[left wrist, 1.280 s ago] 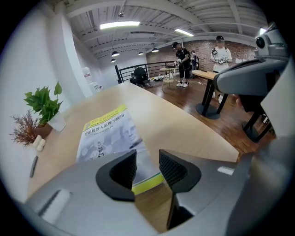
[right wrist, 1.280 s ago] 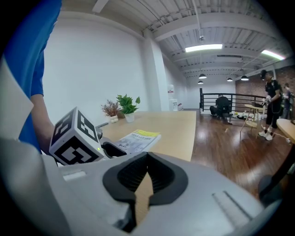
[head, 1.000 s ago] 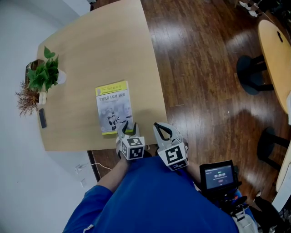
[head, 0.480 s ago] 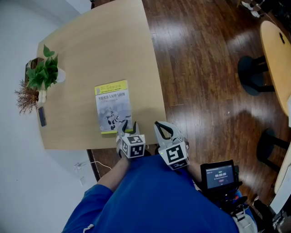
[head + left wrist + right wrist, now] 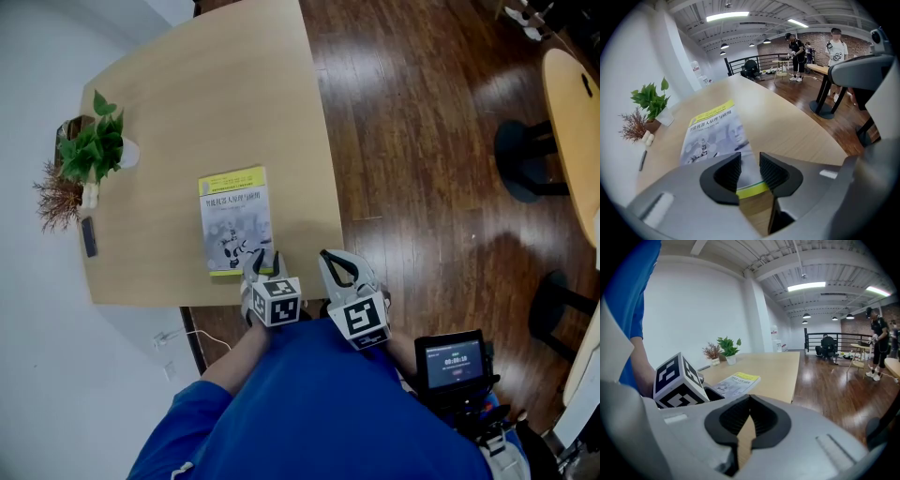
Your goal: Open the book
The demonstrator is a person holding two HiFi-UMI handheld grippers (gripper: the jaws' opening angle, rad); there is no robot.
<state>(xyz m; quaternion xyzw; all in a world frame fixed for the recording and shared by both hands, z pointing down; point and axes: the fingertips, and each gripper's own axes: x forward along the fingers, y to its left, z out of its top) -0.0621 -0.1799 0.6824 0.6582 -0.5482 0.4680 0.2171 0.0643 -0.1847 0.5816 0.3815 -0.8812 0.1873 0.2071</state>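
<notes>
On the counter [image 5: 206,84], by its 6 o'clock edge, the closed book [image 5: 235,221] lies flat. Over its 5 o'clock corner the left gripper [image 5: 265,259] hovers, jaws closing but not yet pinching the cover. At 3 o'clock, the right gripper [image 5: 328,261] is clenched, empty. Lifting the cover likely follows.

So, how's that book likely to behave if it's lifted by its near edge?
The book looks thin and softcover, so it would probably flex rather than stay stiff. Its cover looks glossy and the table smooth, so a push might slide it. Lying flat, it seems unlikely to tip.
</notes>
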